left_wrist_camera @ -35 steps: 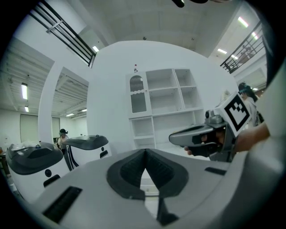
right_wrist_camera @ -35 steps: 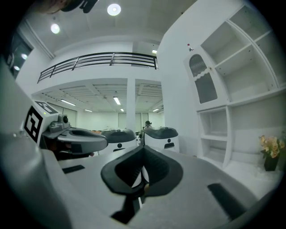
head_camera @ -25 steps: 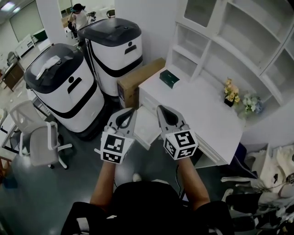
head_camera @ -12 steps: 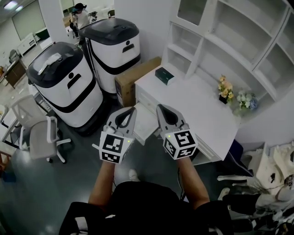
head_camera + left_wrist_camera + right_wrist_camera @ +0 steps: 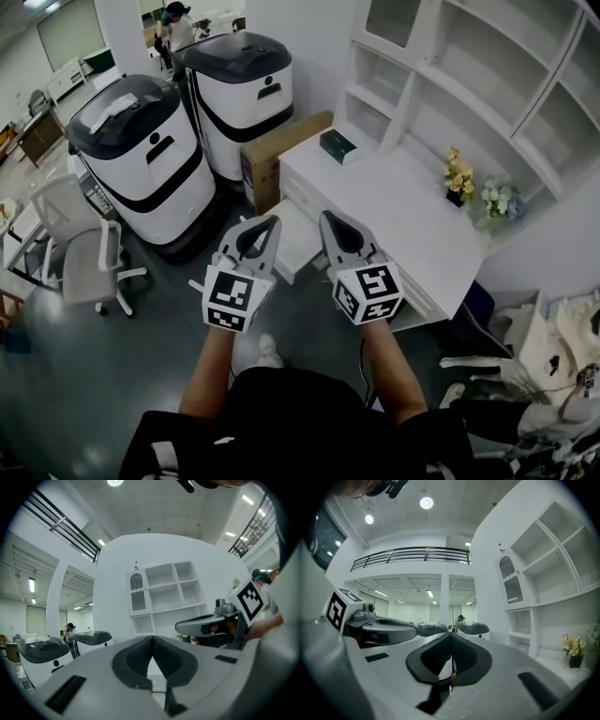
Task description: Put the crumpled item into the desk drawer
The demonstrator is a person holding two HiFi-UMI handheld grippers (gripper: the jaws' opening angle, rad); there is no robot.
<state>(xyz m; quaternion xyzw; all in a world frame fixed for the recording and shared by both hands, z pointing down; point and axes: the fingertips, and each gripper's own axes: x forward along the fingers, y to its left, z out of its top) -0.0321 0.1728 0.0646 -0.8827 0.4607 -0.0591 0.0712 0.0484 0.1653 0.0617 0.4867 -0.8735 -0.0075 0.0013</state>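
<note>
Since a second ago, left gripper [image 5: 270, 223] and right gripper [image 5: 326, 219], both closed and empty, carried nearer the desk [image 5: 403, 202]. Drawer [image 5: 298, 246] at desk front seen pulled out (contents unreadable); crumpled item not located.

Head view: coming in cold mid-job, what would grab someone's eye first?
The left claw and right claw sit side by side at centre frame, both shut and empty, each with a black-and-white marker cube behind it. At upper left stand two big white-and-black machines. To the right is a white desk under white shelves, with flowers near its back edge.
</note>
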